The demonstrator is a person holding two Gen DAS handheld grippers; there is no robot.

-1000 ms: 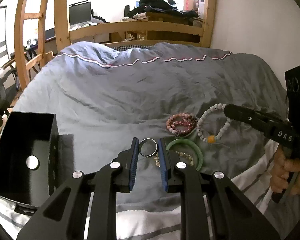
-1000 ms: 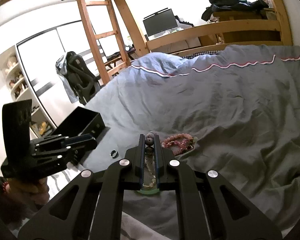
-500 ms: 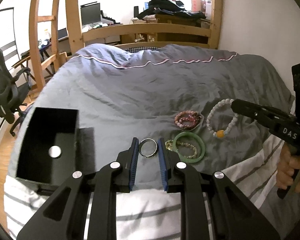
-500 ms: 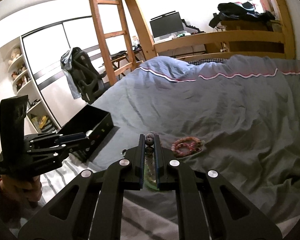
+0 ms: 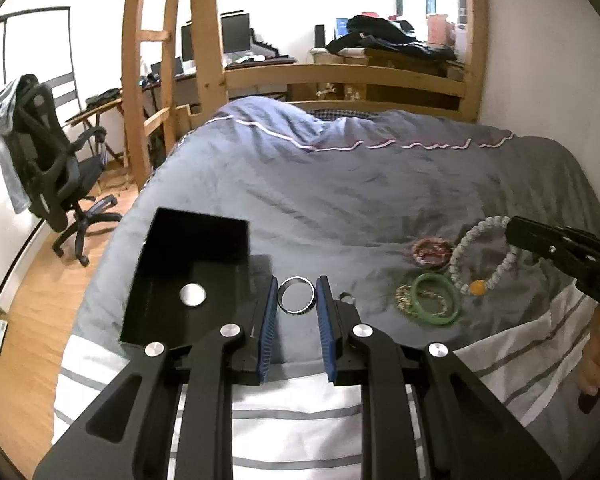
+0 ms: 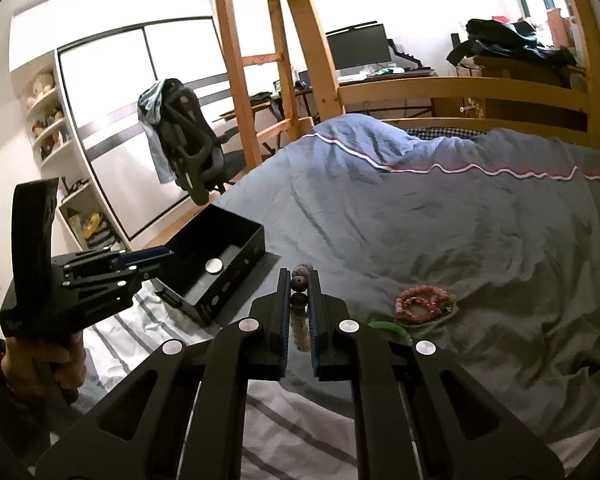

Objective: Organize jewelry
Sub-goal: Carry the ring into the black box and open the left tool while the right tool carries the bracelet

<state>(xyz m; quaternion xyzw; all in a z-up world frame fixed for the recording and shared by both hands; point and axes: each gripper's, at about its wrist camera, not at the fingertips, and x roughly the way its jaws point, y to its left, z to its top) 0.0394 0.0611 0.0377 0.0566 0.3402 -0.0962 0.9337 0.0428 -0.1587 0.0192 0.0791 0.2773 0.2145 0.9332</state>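
Observation:
My left gripper [image 5: 297, 294] is shut on a silver bangle [image 5: 297, 300] and holds it above the grey duvet, just right of the open black box [image 5: 188, 280]. My right gripper [image 6: 299, 280] is shut on a white beaded bracelet [image 5: 480, 252], which hangs from it over the bed; its beads [image 6: 300, 280] look dark between the jaws. A green bangle [image 5: 436, 304], a gold chain [image 5: 404, 300], a pink beaded bracelet [image 5: 432, 250] and a small ring [image 5: 347, 299] lie on the duvet.
A round silver disc [image 5: 193, 294] lies in the box. A white striped sheet [image 5: 300, 412] covers the near bed edge. The wooden bunk frame [image 5: 340, 76], ladder and an office chair [image 5: 48, 172] stand left and beyond.
Both grippers have risen and drawn back from the bed. The left one has carried the silver bangle up and left toward the box. The white bracelet now hangs lifted.

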